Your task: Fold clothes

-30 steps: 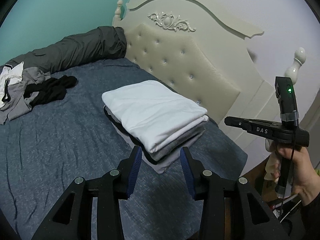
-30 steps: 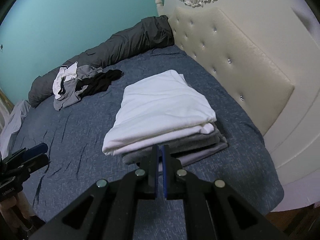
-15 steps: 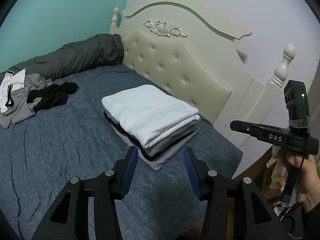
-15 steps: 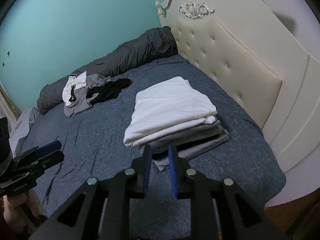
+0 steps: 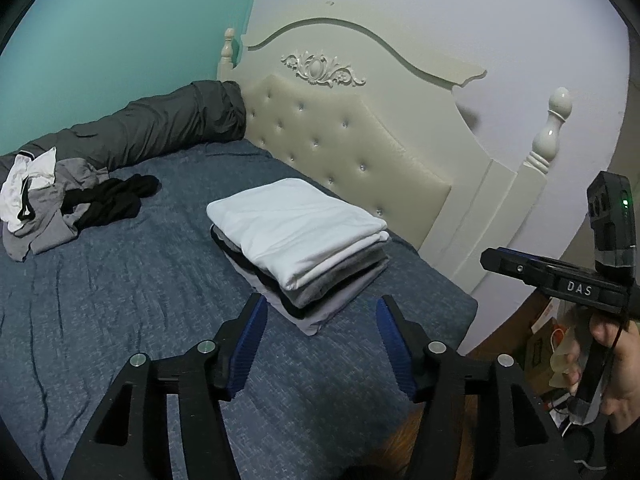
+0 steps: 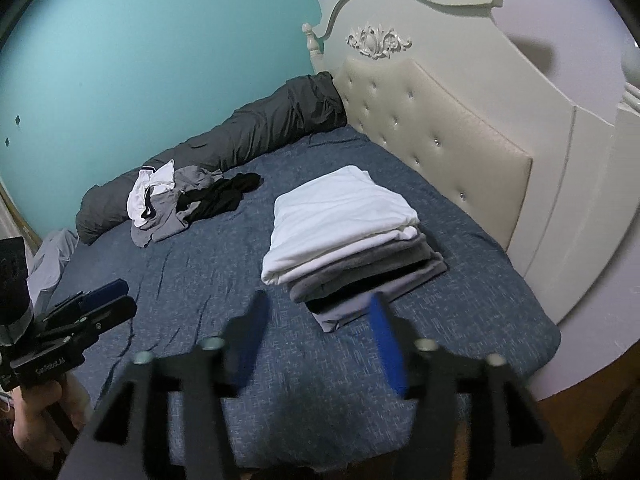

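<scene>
Now, the scene as it stands:
Folded stack: the folded stack (image 5: 304,240) sits on the blue bed cover (image 5: 120,300), near the padded headboard (image 5: 360,160); a white garment (image 6: 340,208) lies on top, with grey, black and pale layers showing under it.
Unfolded pile: the unfolded pile (image 5: 60,204) of white, grey and black clothes lies well apart from the stack, close to the long grey bolster (image 5: 160,124) along the teal wall (image 5: 120,20).
Left gripper: the left gripper (image 5: 320,328) hangs above the near edge of the bed, fingers spread wide, nothing between the blue pads (image 5: 248,336); it touches no cloth.
Right gripper: the right gripper (image 6: 316,336) is blurred, fingers wide apart and empty, short of the stack and off the fabric.
Hands: in the left view, a hand (image 5: 616,372) grips the handle of the right tool, off past the bed's corner; in the right view, a hand (image 6: 36,412) holds the left tool beside the bed.
</scene>
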{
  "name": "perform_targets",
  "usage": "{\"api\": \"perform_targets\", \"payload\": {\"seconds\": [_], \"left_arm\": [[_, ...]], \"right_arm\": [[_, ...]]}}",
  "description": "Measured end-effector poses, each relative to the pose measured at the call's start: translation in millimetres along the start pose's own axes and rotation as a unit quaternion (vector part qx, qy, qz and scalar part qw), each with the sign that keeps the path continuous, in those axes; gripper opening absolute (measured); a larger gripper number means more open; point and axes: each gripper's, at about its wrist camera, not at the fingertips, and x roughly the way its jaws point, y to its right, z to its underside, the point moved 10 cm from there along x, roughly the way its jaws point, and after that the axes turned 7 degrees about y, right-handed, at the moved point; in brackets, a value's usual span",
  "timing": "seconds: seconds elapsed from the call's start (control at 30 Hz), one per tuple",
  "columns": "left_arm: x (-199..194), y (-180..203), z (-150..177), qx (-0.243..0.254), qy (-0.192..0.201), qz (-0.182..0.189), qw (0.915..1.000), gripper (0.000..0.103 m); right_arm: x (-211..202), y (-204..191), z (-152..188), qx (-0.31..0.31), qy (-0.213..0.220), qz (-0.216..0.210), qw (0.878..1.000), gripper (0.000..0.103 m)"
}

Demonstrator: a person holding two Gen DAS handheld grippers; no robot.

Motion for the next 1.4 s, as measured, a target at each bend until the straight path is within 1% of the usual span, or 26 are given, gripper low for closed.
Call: {"api": "perform_targets", "payload": {"seconds": [0.3, 0.43, 0.5, 0.57, 0.73, 0.8, 0.83, 0.87, 0.93, 1.07, 1.27, 1.4], "left_arm": [[-20, 6, 4, 0.006, 0.008, 0.002, 0.9999, 0.069], [-27, 7, 7, 0.007, 0.010, 0.002, 0.9999, 0.071], [-32, 8, 8, 0.007, 0.012, 0.003, 0.9999, 0.072], [-36, 10, 9, 0.008, 0.014, 0.004, 0.9999, 0.074], [-45, 12, 13, 0.011, 0.016, 0.002, 0.9998, 0.076], [-49, 13, 15, 0.013, 0.016, 0.002, 0.9998, 0.077], [-51, 14, 16, 0.013, 0.017, 0.001, 0.9998, 0.078], [-52, 14, 17, 0.014, 0.017, 0.001, 0.9998, 0.078], [-55, 14, 19, 0.015, 0.017, 0.000, 0.9997, 0.080], [-60, 15, 22, 0.016, 0.019, 0.001, 0.9997, 0.082], [-68, 19, 25, 0.020, 0.024, 0.003, 0.9995, 0.087], [-72, 19, 27, 0.020, 0.028, 0.000, 0.9994, 0.095]], "right_arm": [[-26, -5, 9, 0.003, 0.014, 0.016, 1.000, 0.064], [-35, -9, 14, 0.004, 0.018, 0.022, 1.000, 0.071], [-39, -11, 17, 0.004, 0.020, 0.022, 1.000, 0.072], [-43, -13, 19, 0.005, 0.022, 0.022, 0.999, 0.076], [-53, -19, 25, 0.008, 0.026, 0.022, 0.999, 0.078], [-57, -20, 27, 0.009, 0.031, 0.023, 0.999, 0.081], [-59, -20, 28, 0.010, 0.034, 0.024, 0.999, 0.087], [-61, -21, 29, 0.011, 0.036, 0.025, 0.999, 0.090], [-64, -21, 31, 0.013, 0.042, 0.027, 0.999, 0.092], [-72, -21, 36, 0.010, 0.053, 0.039, 0.998, 0.097], [-79, -18, 43, 0.012, 0.061, 0.054, 0.997, 0.098], [-83, -22, 48, 0.005, 0.064, 0.059, 0.996, 0.099]]}}
